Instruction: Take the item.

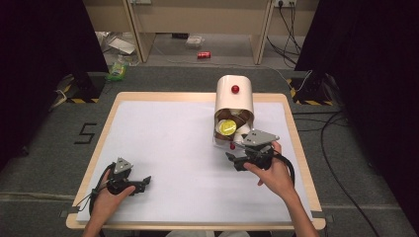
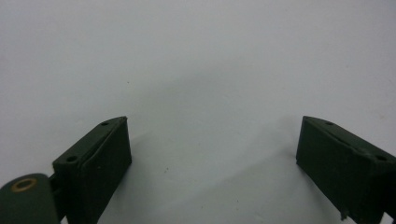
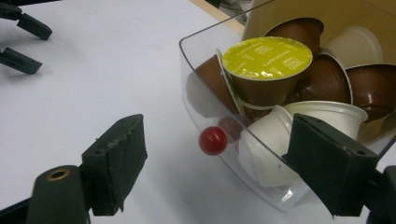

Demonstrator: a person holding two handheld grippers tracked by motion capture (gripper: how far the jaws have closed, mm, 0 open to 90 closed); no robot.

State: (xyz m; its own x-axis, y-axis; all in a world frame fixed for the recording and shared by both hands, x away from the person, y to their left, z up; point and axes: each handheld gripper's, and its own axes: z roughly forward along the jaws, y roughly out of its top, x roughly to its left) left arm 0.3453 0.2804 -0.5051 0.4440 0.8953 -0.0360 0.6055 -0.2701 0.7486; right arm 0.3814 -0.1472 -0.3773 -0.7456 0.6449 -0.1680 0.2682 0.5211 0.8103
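A white capsule dispenser (image 1: 234,101) with a red knob (image 1: 235,89) on top stands at the back right of the table. Its clear drawer (image 3: 201,100) is pulled out toward me and holds several coffee capsules: a yellow-lidded one (image 3: 267,58) on top, with brown and white ones around it. A small red knob (image 3: 213,140) sticks out of the drawer's front wall. My right gripper (image 1: 232,160) is open just in front of that wall; the knob sits between its jaws, untouched. My left gripper (image 1: 146,183) rests open and holds nothing at the front left.
A white sheet (image 1: 168,148) covers the wooden table (image 1: 291,123). Beyond the table are a floor with cables, a red can (image 1: 203,55) and wooden furniture legs. In the right gripper view the left gripper (image 3: 21,42) lies far off across the sheet.
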